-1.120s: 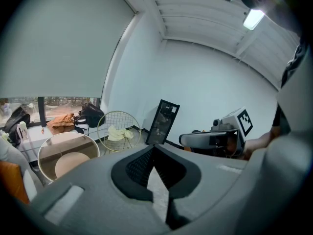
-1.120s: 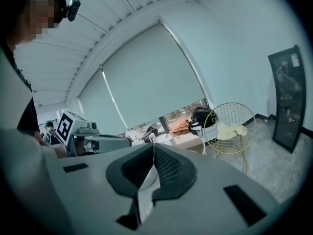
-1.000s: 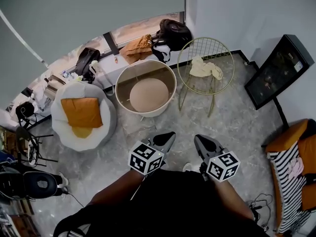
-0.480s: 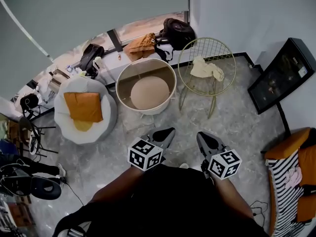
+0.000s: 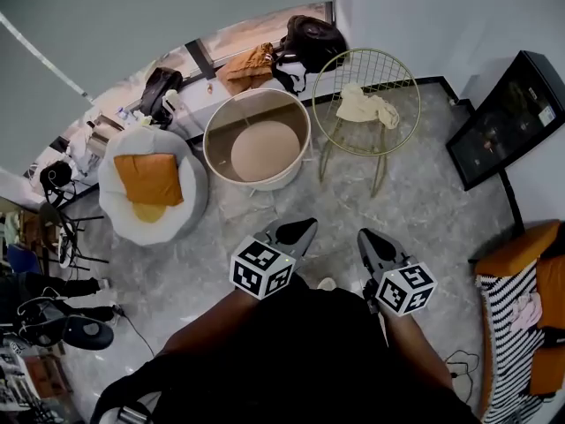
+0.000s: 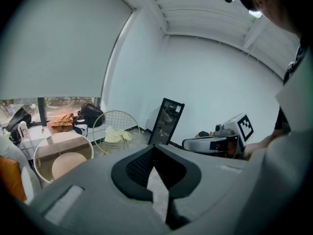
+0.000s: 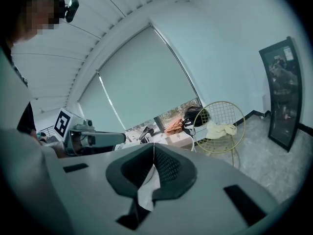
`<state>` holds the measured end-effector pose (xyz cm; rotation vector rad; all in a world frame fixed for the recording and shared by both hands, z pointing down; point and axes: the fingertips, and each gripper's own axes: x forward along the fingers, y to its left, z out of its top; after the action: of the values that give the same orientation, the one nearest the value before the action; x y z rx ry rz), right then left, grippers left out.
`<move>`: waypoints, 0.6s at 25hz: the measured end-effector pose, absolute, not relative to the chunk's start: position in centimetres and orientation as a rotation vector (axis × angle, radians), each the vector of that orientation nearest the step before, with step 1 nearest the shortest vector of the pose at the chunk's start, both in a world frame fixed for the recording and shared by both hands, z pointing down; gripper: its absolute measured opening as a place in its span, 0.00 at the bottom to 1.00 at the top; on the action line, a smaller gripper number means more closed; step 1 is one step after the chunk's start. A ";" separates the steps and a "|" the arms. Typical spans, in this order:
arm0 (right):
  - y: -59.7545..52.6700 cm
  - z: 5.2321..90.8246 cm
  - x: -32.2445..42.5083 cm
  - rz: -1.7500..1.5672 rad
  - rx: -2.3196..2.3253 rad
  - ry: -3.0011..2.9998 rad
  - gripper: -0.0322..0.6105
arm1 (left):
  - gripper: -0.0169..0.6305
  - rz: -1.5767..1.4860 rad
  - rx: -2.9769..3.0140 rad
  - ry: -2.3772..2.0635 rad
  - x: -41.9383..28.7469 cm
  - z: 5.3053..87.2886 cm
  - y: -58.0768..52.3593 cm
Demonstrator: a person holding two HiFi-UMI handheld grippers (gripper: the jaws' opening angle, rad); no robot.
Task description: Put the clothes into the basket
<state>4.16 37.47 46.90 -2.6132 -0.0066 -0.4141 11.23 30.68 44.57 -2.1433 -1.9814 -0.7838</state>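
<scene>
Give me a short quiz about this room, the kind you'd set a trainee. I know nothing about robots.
1. True or false: the round basket already holds clothes.
2. Where does the pale yellow cloth lie? A) on the wire chair B) on the floor C) in the basket
3. Fill in: the left gripper and the right gripper both have jaws that are ____.
Key: 1 false; 2 A; 3 shut, with nothing held.

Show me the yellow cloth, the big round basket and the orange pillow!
yellow cloth (image 5: 366, 107): head view, middle of the crumpled cloth.
basket (image 5: 265, 150): head view, its bare bottom.
orange pillow (image 5: 150, 177): head view, middle of its top face.
</scene>
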 end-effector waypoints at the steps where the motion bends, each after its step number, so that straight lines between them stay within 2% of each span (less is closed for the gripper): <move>1: 37.7 47.1 3.9 -0.413 -2.607 -0.013 0.07 | 0.03 -0.789 -2.136 -1.977 11.1 44.7 30.8; 15: 42.3 48.3 2.7 -0.382 -2.554 -0.205 0.07 | 0.03 -0.823 -1.939 -2.101 10.7 46.1 37.0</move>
<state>2.68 42.34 48.34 -2.5544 -0.2052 -0.3815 10.74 37.04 46.14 -1.9395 -2.1013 -0.8227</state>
